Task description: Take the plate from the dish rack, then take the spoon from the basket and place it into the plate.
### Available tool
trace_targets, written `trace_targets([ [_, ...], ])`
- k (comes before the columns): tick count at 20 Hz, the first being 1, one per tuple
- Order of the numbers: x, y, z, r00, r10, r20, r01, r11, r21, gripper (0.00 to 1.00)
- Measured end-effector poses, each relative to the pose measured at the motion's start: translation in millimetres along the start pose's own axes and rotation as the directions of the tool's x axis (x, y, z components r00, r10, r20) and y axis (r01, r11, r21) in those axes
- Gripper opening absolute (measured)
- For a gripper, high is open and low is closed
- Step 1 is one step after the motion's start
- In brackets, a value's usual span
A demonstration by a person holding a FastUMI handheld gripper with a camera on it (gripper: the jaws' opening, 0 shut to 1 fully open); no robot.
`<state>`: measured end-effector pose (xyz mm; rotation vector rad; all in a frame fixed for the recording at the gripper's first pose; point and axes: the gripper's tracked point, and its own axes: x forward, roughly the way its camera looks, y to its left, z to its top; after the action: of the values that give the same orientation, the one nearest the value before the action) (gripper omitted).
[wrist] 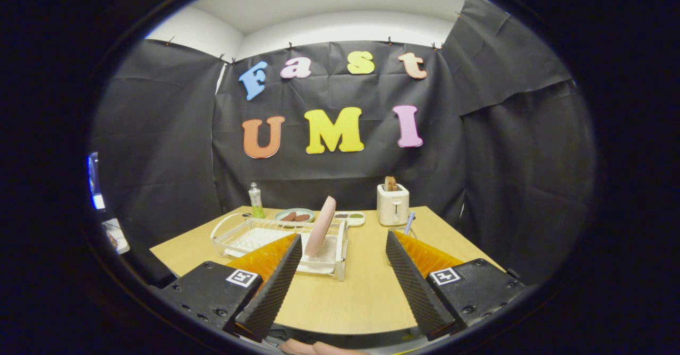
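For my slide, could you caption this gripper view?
Open gripper faces a pink plate upright in the dish rack on the table.

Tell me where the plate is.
The pink plate stands on edge in the white dish rack on the wooden table, beyond the open tongs, left of the toaster.

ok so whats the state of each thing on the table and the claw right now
claw: open, fingers apart, holding nothing
plate: standing on edge in the dish rack, tilted, not yet taken
dish rack: on the table, ahead of the fingers
toaster: upright, bread sticking up from its slot
bottle: upright, behind the rack
small dish: flat, brown food on it
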<state>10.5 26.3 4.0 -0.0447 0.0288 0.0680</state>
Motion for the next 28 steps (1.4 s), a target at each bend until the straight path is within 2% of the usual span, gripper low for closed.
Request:
trace_targets([
  [2, 14.2, 4.8, 4.5, 1.000, 0.006, -0.018, -0.007, 1.000, -0.020, 1.00],
  [5, 37.8, 21.4, 10.0, 0.994, 0.065, -0.088, -0.071, 0.995, -0.066, 1.00],
  [13, 141.7, 54.9, 57.2, 0.960, 0.082, -0.267, -0.111, 0.989, -0.098, 1.00],
  [18, 227.8, 62.5, 53.5, 0.870, 0.041, -0.491, -0.078, 0.995, -0.055, 1.00],
  [20, 253.4, 55.8, 48.1, 0.831, -0.014, -0.556, -0.034, 0.997, -0.076, 1.00],
  [23, 276.7, 48.7, 33.5, 0.752, -0.090, -0.653, 0.017, 0.993, -0.117, 0.98],
  [25, 287.9, 40.6, 30.9, 0.703, -0.165, -0.692, 0.062, 0.983, -0.172, 0.91],
  [27, 288.3, 31.4, 27.0, 0.627, -0.250, -0.738, 0.132, 0.968, -0.215, 0.72],
  [28, 291.2, 31.2, 25.6, 0.594, -0.271, -0.757, 0.142, 0.962, -0.233, 0.57],
])
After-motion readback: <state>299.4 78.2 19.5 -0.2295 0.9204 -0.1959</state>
